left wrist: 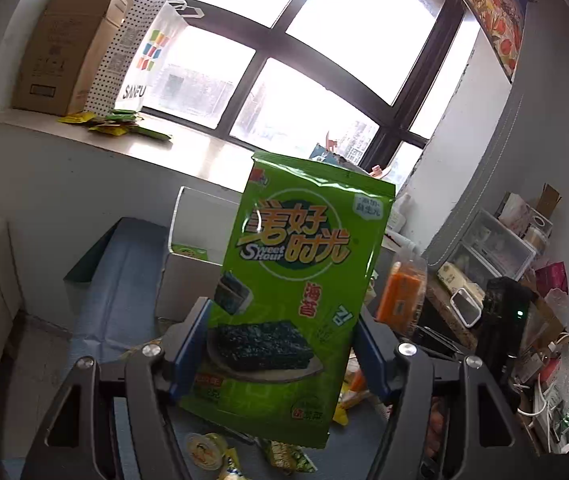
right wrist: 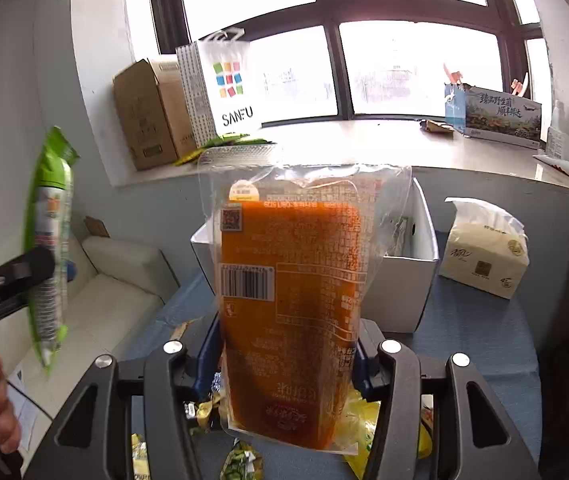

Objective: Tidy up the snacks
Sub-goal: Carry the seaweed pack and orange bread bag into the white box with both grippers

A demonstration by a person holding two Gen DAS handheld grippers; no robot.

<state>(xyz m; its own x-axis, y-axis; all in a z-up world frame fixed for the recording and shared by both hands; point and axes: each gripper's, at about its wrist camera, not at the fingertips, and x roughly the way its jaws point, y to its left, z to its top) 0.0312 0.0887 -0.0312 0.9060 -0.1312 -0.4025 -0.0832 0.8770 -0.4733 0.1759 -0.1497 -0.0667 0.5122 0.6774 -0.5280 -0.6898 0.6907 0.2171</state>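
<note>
My left tool (left wrist: 284, 344) pinches a green seaweed bag (left wrist: 300, 292), held up. My right tool (right wrist: 288, 356) pinches an orange pack (right wrist: 290, 300); white box (right wrist: 400, 280) at 1 o'clock.

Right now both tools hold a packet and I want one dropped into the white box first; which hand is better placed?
Probably right: its orange packet hangs directly before the white box; the left's seaweed packet sits off to the side.

Bright dark-framed window (right wrist: 336, 40), pale sofa (right wrist: 116, 280)
</note>
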